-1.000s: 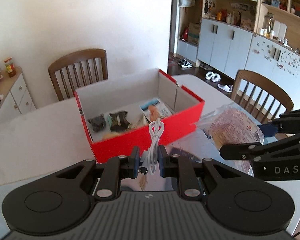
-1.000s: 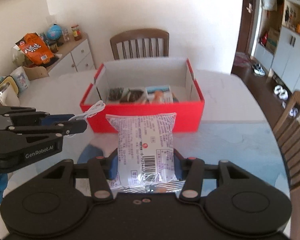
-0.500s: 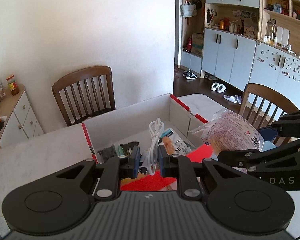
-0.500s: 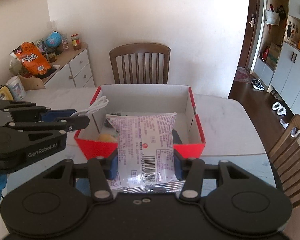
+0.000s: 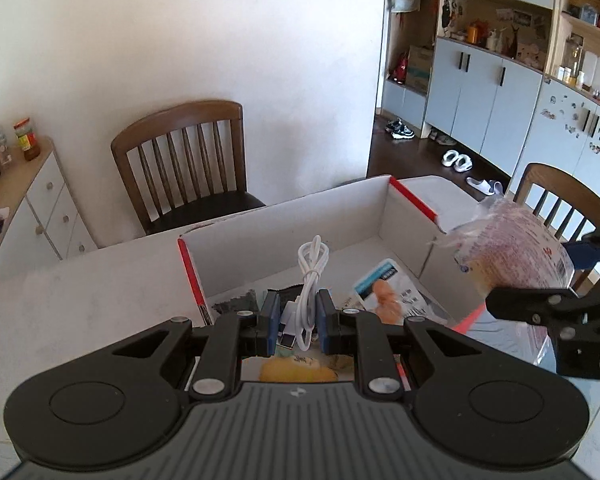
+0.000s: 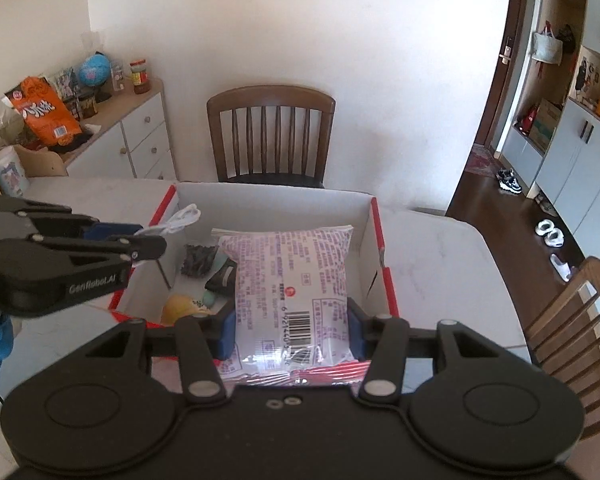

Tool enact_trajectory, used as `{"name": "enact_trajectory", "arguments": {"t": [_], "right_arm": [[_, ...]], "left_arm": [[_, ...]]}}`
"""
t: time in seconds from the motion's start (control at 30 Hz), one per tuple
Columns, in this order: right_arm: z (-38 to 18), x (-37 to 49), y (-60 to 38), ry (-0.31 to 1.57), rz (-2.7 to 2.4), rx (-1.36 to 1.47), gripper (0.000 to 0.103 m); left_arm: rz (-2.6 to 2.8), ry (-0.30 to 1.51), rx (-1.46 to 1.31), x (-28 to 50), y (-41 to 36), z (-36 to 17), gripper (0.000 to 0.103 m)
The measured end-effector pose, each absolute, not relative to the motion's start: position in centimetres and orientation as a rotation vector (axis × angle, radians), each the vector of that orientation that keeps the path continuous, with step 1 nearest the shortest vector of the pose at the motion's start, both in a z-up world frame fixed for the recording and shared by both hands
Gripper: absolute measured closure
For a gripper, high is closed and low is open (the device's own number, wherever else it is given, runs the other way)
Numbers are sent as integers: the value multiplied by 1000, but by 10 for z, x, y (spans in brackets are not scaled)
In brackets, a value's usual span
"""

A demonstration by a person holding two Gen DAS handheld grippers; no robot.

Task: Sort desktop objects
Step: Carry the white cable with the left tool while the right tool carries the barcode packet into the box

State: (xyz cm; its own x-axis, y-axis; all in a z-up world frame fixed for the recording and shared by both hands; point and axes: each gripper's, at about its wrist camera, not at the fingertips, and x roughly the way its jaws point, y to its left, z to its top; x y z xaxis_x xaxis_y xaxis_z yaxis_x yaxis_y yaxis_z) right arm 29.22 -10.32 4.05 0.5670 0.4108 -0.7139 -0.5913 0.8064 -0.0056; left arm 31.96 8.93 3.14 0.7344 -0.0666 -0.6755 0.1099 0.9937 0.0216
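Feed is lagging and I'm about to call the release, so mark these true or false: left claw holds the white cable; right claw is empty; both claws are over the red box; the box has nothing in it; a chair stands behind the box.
1. The left claw holds the white cable. True.
2. The right claw is empty. False: it is shut on the snack packet.
3. Both claws are over the red box. True, as far as both wrist views show.
4. The box has nothing in it. False: several small packets lie on its floor.
5. A chair stands behind the box. True.
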Motion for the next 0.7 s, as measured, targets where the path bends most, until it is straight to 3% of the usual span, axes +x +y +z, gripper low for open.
{"name": "enact_trajectory", "arguments": {"t": [0.7], "right_arm": [[-8,340,-60,827,569,-313,53]], "left_arm": [[-131,839,99,402,94,-17,86]]}}
